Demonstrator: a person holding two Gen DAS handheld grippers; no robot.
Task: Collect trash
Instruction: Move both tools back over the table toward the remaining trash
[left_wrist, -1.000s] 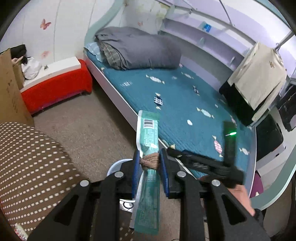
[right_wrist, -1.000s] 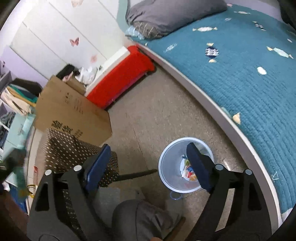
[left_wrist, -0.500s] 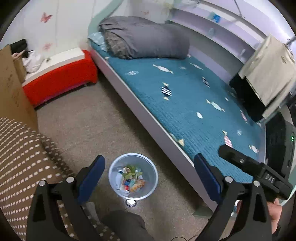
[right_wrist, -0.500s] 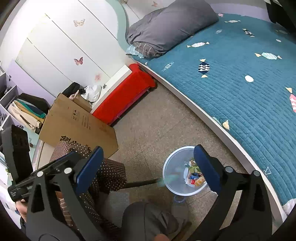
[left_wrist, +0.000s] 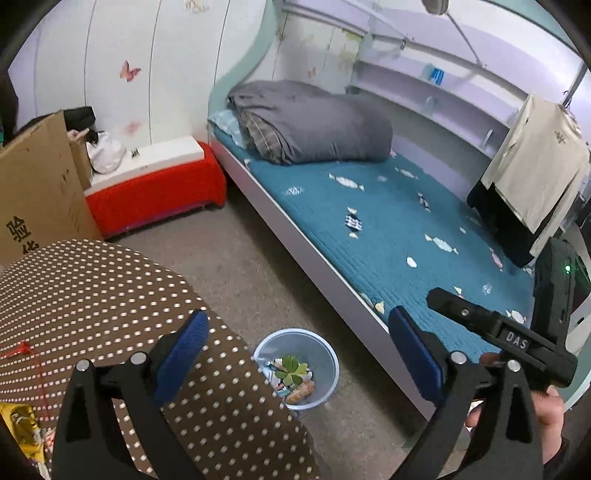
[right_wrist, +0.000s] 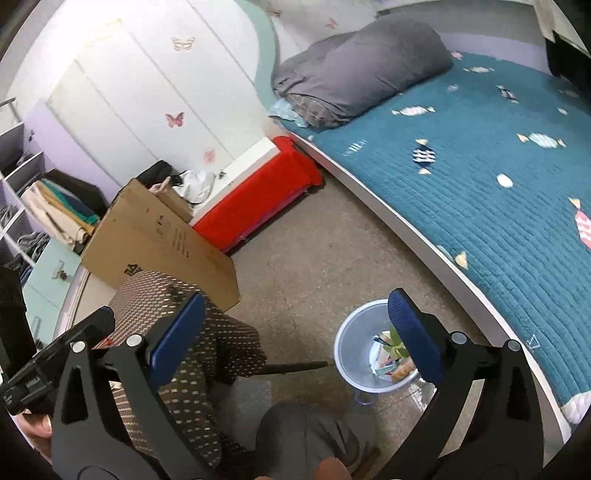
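A pale blue trash bin (left_wrist: 325, 354) stands on the floor beside the bed and holds several wrappers (left_wrist: 293, 373). It also shows in the right wrist view (right_wrist: 347, 343). My left gripper (left_wrist: 299, 354) is open and empty, high above the bin and the edge of the dotted table. My right gripper (right_wrist: 295, 332) is open and empty, also held high over the floor near the bin. A yellow wrapper (left_wrist: 22, 428) lies on the table at the lower left.
A table with a brown dotted cloth (left_wrist: 110, 295) fills the lower left. A cardboard box (left_wrist: 37, 192) and a red bench (left_wrist: 155, 195) stand behind it. A bed with a teal cover (left_wrist: 388, 229) runs along the right. A person's knee (right_wrist: 306, 439) is below.
One second ago my left gripper was shut on a long green wrapper. It has opened, and the wrapper now lies in the bin. Both grippers have lifted and drawn back.
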